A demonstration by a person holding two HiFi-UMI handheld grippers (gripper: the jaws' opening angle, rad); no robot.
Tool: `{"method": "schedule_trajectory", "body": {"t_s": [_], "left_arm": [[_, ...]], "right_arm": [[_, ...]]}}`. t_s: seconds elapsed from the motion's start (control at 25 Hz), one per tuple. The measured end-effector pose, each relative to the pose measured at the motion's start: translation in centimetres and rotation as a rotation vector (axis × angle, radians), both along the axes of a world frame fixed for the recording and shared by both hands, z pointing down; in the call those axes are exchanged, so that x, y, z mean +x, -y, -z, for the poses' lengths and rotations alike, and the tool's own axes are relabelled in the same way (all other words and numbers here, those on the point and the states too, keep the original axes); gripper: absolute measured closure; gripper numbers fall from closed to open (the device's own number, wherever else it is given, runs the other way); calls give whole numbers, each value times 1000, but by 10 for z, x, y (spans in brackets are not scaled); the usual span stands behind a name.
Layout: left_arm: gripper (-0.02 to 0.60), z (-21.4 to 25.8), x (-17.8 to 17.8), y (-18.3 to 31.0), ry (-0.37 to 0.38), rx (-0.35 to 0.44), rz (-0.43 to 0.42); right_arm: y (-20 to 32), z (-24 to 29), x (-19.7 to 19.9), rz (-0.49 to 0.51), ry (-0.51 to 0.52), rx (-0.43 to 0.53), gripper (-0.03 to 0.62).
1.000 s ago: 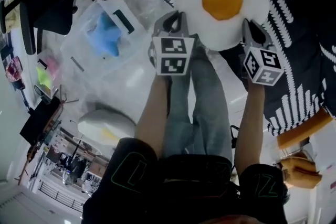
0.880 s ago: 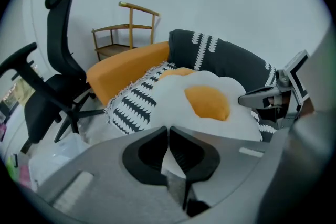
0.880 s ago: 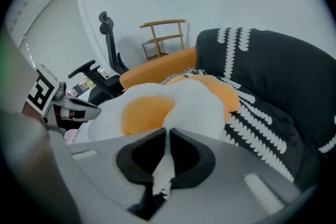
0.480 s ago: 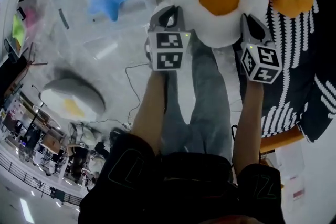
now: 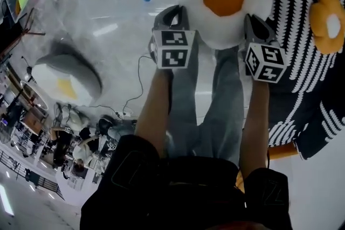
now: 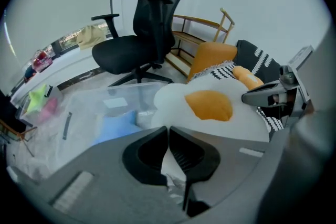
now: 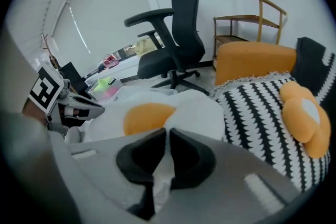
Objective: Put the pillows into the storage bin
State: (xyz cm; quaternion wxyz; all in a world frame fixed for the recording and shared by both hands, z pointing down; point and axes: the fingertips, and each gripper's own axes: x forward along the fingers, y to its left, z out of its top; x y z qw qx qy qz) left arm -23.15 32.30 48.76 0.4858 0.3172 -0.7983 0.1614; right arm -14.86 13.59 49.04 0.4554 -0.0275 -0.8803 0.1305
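pillow (image 5: 223, 5) between both pairs of fingers (image 6: 195, 157)

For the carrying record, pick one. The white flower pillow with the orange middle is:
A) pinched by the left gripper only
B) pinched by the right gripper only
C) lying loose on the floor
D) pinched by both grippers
D: the left gripper and the right gripper each have their jaws closed on white fabric at an edge of the white flower pillow, one at either side.
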Motion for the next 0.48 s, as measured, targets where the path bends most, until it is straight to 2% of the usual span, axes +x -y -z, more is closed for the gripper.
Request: {"method": "schedule_trajectory", "body": {"t_s": [0.16,0.28,0.48], "left_arm": [[561,-2,-29,-60,1,-35,76],[561,-6,-41,-106,-10,-61,104],[560,-8,-76,-156,27,-98,141]], "right_arm": [[-51,-4,-48,85,9,-25,574],[-95,-6,-71,124,8,-35,574],[-141,-13,-118,157,43,-68,574]]}}
